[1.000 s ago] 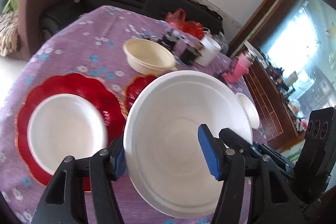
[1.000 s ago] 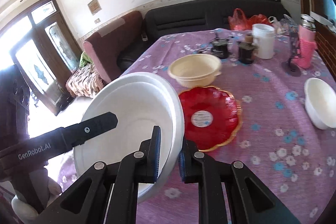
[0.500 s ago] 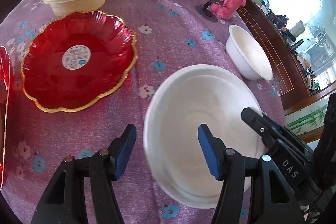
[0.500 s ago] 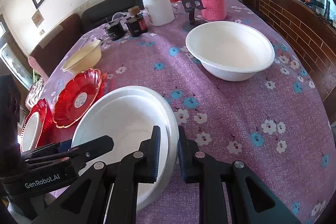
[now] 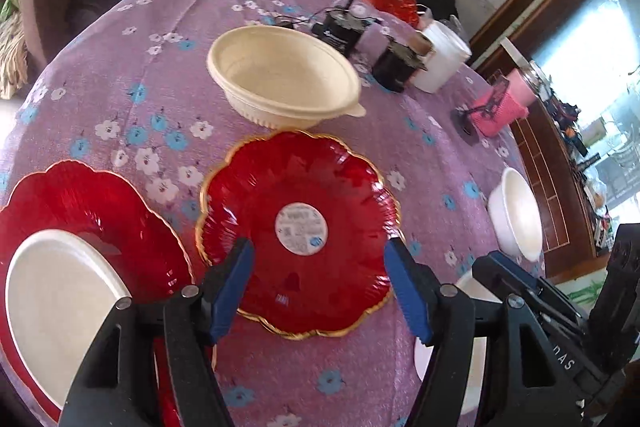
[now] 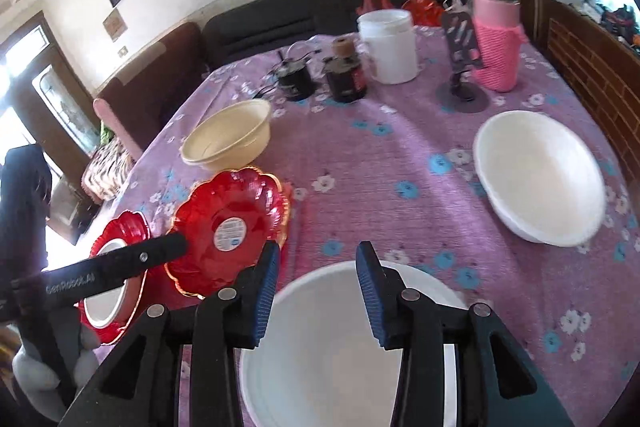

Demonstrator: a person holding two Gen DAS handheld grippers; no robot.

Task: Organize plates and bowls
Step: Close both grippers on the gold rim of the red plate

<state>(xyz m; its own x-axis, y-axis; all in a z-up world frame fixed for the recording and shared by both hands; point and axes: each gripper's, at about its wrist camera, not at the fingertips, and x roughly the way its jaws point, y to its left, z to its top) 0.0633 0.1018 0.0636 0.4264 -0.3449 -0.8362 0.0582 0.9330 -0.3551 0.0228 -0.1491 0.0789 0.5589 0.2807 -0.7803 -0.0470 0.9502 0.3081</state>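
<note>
Right wrist view: I've set the big white bowl (image 6: 340, 351) on the table; right gripper (image 6: 316, 301) has just been opening, nothing pinched. Left gripper (image 5: 320, 291) has opened further too, empty over the red plate (image 5: 298, 235); I'd back out straight.

Right gripper (image 6: 316, 261) at 6 o'clock, blue-padded jaws just opened and clear of the wide white foam plate (image 6: 344, 351) lying beneath them on the purple flowered tablecloth (image 6: 400, 163). Round white foam bowl (image 6: 540, 175) at 3 o'clock. Scalloped red glass plate with gold rim (image 6: 236, 223) at 9 o'clock, tip of the left gripper's black finger (image 6: 160, 253) overlapping its near edge. Cream plastic bowl (image 6: 228, 137) at 10 o'clock, just beyond the red plate
</note>
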